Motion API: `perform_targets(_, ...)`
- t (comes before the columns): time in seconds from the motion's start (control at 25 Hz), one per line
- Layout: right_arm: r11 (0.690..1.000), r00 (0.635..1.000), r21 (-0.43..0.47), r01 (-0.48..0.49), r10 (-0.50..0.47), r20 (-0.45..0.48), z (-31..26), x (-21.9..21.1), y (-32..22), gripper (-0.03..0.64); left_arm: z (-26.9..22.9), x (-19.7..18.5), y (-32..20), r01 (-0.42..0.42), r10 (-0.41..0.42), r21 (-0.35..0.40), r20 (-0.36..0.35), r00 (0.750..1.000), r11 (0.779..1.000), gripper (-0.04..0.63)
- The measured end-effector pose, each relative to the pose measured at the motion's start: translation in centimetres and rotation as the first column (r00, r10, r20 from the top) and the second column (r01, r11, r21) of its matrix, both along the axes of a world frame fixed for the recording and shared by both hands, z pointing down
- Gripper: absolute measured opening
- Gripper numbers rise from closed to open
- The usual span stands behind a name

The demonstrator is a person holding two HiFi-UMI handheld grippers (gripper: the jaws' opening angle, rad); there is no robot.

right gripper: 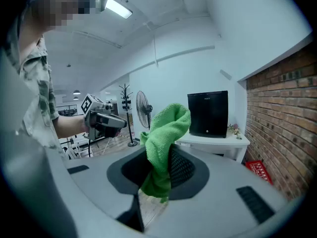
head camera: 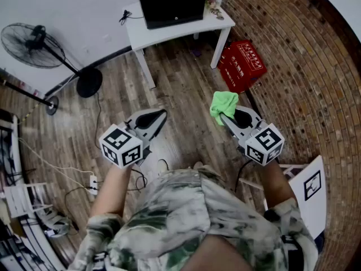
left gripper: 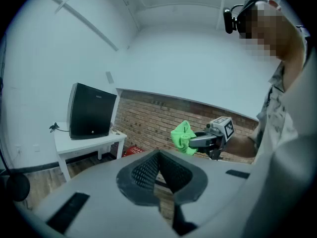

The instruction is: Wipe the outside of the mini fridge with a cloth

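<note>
Cloth (right gripper: 166, 128), green: clamped in right gripper (right gripper: 161, 165), long axis 6-to-12 o'clock; left gripper (left gripper: 159, 162) closed, empty. Coat stand (right gripper: 123, 98): right gripper view only.

I read even, moderately bright indoor light with soft shadows in all three views — a lit ceiling lamp (right gripper: 118, 7) glares in the right gripper view — and strong fisheye bending with dark corners throughout.
</note>
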State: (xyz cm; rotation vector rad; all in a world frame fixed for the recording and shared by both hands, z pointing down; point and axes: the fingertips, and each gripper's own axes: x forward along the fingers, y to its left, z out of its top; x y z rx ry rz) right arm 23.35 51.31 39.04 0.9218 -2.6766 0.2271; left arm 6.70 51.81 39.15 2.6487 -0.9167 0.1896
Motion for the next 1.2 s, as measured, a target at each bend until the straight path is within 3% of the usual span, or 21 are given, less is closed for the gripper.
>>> perform_targets(0.32, 0.999, 0.999, 0.014, 0.046, -0.046, -0.025, -0.3, 5.9, -0.5, 0.103, -0.3, 7.4, 0.0, -0.021, 0.021, -0.003, 0.019, 1.000, 1.000, 0.025)
perform_targets(0.56, 0.995, 0.995, -0.012, 0.102, -0.102, 0.016, -0.6, 7.6, -1.6, 0.103, -0.6, 10.5, -0.9, -0.018, 0.018, -0.022, 0.012, 1.000, 1.000, 0.026)
perform_targets(0.88, 0.993, 0.993, -0.014, 0.118, -0.118, 0.004, -1.6, 10.2, -7.4, 0.104, -1.8, 10.0, -5.9, -0.026, 0.026, -0.004, 0.051, 0.998, 1.000, 0.026)
perform_targets(1.08, 0.991, 0.990, 0.038, 0.125, -0.123, -0.065, -4.7, 10.3, -14.4, 0.104, -4.0, 8.5, -12.2, -0.046, 0.044, 0.048, 0.046, 0.998, 0.998, 0.028)
perform_targets(1.2, 0.992, 0.992, 0.048, 0.116, -0.114, -0.056, -6.9, 9.9, -19.3, 0.104, -5.1, 7.9, -16.6, -0.056, 0.054, 0.057, 0.035, 0.998, 0.997, 0.030)
